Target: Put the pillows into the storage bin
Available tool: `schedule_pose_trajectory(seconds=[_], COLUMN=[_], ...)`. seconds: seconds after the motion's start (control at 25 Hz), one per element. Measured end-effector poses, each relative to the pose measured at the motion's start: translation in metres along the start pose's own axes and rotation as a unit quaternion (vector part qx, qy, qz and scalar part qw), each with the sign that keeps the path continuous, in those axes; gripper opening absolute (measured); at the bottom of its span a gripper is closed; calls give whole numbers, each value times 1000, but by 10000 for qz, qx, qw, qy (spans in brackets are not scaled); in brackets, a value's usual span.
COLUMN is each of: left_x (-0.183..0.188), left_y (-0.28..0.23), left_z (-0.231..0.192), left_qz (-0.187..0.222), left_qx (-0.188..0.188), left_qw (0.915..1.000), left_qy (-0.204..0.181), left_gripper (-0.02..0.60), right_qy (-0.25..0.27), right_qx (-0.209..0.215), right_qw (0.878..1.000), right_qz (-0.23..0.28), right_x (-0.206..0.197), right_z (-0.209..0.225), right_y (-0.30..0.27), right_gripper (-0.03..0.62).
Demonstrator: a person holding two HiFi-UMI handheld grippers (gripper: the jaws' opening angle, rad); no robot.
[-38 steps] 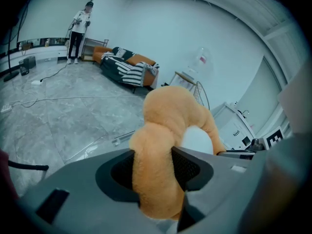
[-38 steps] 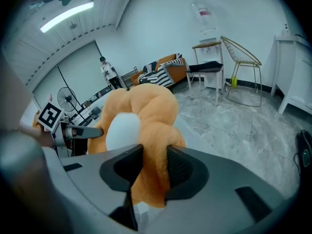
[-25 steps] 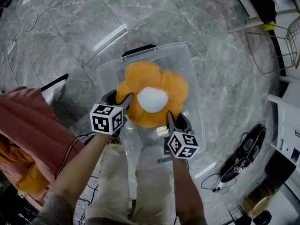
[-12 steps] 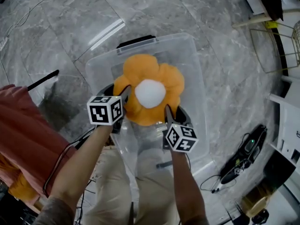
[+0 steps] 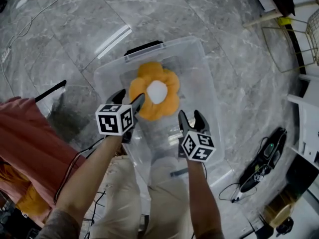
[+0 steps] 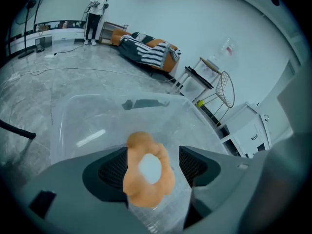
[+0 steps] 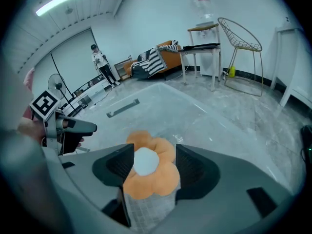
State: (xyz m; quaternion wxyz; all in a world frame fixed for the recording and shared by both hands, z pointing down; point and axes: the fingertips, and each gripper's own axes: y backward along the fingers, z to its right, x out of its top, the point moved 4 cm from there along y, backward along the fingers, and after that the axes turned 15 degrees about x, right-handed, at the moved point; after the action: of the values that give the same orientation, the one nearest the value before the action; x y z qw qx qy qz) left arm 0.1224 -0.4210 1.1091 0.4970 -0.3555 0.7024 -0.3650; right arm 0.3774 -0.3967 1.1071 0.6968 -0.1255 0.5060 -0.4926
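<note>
An orange flower-shaped pillow (image 5: 153, 96) with a white centre lies inside the clear storage bin (image 5: 202, 68) on the grey marble floor. My left gripper (image 5: 128, 99) hangs over the bin's near left rim and my right gripper (image 5: 191, 117) over its near right side. Both are above the pillow and apart from it, their jaws opening. In the left gripper view the pillow (image 6: 146, 172) shows below and beyond the spread jaws of that gripper (image 6: 153, 162). The right gripper view shows the same pillow (image 7: 148, 172) past its gripper (image 7: 151, 165).
A black handle (image 5: 143, 48) sits on the bin's far rim. A reddish cloth (image 5: 25, 143) lies at the left, a wire chair (image 5: 294, 49) at the upper right, cables and a black device (image 5: 259, 163) at the right. A person (image 6: 95, 13) stands far off.
Both grippers have opened and let go of the pillow, which has dropped from between them down into the bin. The grippers have stayed over the bin's near side.
</note>
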Motion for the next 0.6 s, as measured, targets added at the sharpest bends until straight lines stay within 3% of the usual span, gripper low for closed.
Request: schedule_pose_trajectory(seconds=[0.24, 0.48, 0.6], left_x=[24, 81, 114], left_y=[66, 168, 231], left_z=[25, 43, 54], left_qz=[65, 435, 637], left_qx=[-292, -530, -619], left_qw=[9990, 9935, 9908], left_qy=[-335, -914, -1025], left_gripper=[327, 330, 330], right_qy=[171, 472, 642], right_qx=[154, 276, 380], right_qw=[9996, 9976, 9959], right_qz=[155, 423, 516], right_x=[38, 108, 147], right_z=[-52, -122, -164], right_y=[43, 112, 153], right_gripper=[267, 256, 252])
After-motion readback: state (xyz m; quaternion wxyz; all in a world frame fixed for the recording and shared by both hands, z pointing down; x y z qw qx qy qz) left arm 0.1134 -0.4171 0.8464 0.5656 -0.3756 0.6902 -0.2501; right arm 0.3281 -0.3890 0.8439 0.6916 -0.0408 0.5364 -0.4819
